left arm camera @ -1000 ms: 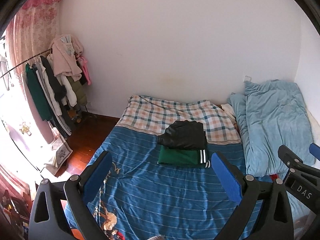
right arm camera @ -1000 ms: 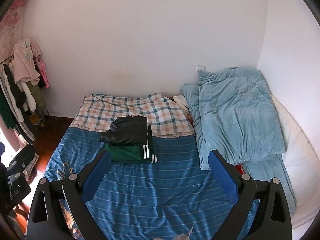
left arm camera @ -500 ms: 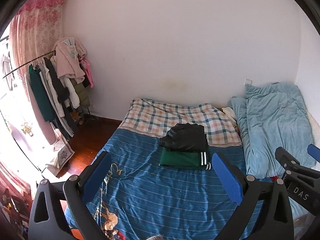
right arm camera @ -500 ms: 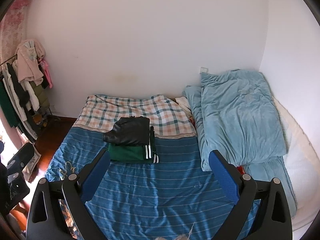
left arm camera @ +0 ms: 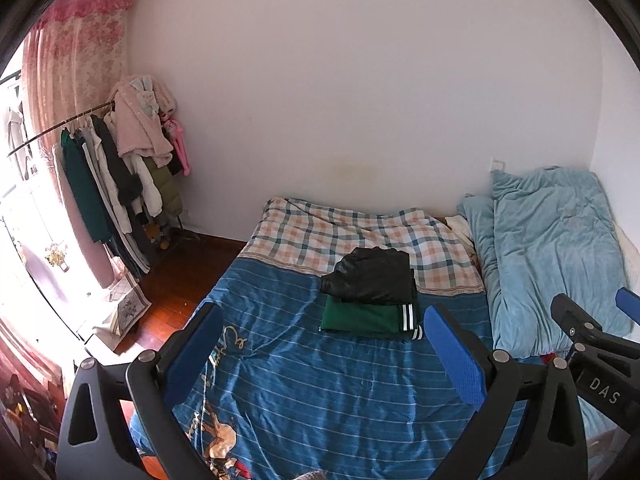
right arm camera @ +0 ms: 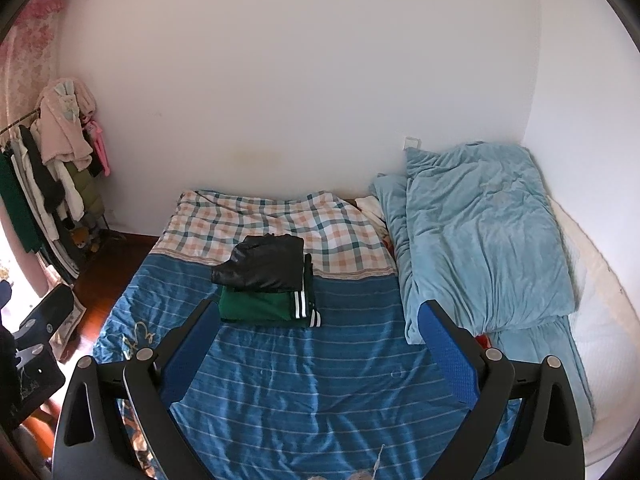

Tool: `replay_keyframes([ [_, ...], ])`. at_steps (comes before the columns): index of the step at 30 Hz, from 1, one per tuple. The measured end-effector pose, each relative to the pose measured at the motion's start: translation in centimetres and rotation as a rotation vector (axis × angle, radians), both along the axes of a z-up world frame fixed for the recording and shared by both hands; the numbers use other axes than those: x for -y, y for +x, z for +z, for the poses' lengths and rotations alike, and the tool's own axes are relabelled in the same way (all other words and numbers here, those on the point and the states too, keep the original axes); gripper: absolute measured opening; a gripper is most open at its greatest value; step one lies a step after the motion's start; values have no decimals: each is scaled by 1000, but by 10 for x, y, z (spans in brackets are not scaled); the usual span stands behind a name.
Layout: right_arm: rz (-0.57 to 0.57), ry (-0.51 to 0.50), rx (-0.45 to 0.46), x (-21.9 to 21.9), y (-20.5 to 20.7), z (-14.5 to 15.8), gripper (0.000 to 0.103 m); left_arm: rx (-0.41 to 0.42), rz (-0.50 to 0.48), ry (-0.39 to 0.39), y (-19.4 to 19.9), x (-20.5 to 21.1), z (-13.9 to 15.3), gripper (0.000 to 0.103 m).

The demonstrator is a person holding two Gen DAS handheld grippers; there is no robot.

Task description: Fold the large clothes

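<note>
We hold both grippers above the bed (left arm camera: 304, 392), nothing in either: left gripper (left arm camera: 324, 344) w/ blue pads spread wide, right gripper (right arm camera: 320, 344) likewise spread. Folded clothes sit mid-bed in a stack: black jacket (left arm camera: 370, 278) on top of green garment (left arm camera: 360, 318) w/ white stripes, straddling the edge btw the blue striped sheet and the plaid blanket (right arm camera: 256, 220). Light blue duvet (right arm camera: 480, 232) is bunched on the right; clothes rack (left arm camera: 112, 172) by the curtain
</note>
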State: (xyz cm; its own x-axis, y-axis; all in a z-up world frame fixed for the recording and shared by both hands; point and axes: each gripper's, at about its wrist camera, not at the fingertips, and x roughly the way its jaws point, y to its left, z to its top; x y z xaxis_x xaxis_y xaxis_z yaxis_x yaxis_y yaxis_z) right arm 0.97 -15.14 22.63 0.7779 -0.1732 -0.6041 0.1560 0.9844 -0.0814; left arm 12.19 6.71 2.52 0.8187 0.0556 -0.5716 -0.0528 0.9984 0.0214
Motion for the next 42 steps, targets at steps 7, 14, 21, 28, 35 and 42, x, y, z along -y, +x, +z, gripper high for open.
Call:
replay_keyframes([
  [7, 3, -3, 3, 0, 4, 2, 101, -3, 5, -12, 1, 2, 4, 103],
  [14, 2, -3, 3, 0, 3, 2, 101, 4, 11, -11, 1, 1, 6, 103],
  [21, -2, -3, 8, 0, 2, 2, 101, 3, 10, -12, 1, 1, 6, 103],
  [28, 2, -4, 12, 2, 5, 4, 101, 7, 12, -9, 2, 2, 6, 103],
  [35, 5, -7, 17, 2, 10, 8, 101, 11, 13, -12, 4, 6, 9, 103],
  [42, 4, -7, 19, 1, 9, 7, 101, 12, 17, -14, 4, 9, 10, 103],
])
